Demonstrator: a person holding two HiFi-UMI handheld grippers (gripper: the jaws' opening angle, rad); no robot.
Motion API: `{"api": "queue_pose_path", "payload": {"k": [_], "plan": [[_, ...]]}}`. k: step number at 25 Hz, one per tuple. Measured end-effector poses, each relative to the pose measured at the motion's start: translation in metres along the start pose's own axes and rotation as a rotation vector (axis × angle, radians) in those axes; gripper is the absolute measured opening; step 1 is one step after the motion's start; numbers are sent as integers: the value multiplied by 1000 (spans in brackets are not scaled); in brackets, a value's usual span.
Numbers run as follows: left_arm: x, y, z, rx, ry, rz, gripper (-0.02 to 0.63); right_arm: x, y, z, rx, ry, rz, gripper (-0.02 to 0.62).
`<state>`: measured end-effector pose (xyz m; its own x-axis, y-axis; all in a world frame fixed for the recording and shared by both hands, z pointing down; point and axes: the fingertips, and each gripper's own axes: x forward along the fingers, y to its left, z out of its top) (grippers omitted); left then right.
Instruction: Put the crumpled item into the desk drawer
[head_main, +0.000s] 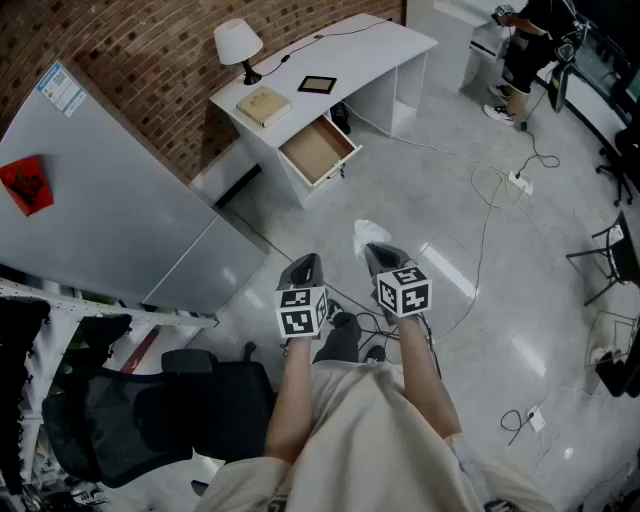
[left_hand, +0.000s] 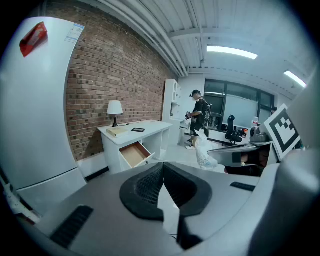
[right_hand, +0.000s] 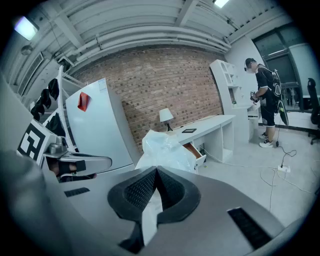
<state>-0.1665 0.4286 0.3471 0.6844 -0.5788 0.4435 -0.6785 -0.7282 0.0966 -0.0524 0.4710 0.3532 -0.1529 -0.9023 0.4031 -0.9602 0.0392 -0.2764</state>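
Note:
A crumpled, clear-white plastic bag (head_main: 367, 236) is pinched in my right gripper (head_main: 377, 256), which is shut on it; the bag bulges past the jaw tips (right_hand: 162, 146). My left gripper (head_main: 306, 268) hangs beside it, shut with nothing in it (left_hand: 161, 167). Both are held over the floor, well short of the white desk (head_main: 350, 50). The desk's wooden drawer (head_main: 317, 150) stands pulled open and looks empty (left_hand: 133, 154). From the left gripper view the bag (left_hand: 204, 156) shows off to the right.
On the desk stand a lamp (head_main: 238, 45), a book (head_main: 263, 105) and a tablet (head_main: 317, 84). A white fridge (head_main: 100, 200) is at the left, a black chair (head_main: 160, 410) behind me. Cables (head_main: 490, 200) trail across the floor. A person (head_main: 525, 50) stands far right.

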Motion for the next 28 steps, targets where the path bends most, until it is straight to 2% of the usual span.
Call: {"api": "queue_pose_path", "payload": {"k": [5, 8, 10, 13, 20, 28], "plan": [[-8, 1, -3, 14, 2, -2, 17, -1, 3, -2, 10, -2, -8, 25], [-8, 10, -6, 14, 5, 9, 17, 3, -3, -3, 3, 5, -50, 25], [-2, 20, -9, 5, 17, 20, 17, 8, -12, -2, 21, 3, -88, 25], [7, 33, 2, -16, 13, 29, 17, 16, -23, 7, 66, -7, -100, 25], [48, 57, 29, -26, -4, -20, 17, 55, -42, 21, 72, 24, -115, 26], [106, 92, 55, -12, 16, -55, 17, 110, -68, 43, 95, 54, -128, 26]]}}
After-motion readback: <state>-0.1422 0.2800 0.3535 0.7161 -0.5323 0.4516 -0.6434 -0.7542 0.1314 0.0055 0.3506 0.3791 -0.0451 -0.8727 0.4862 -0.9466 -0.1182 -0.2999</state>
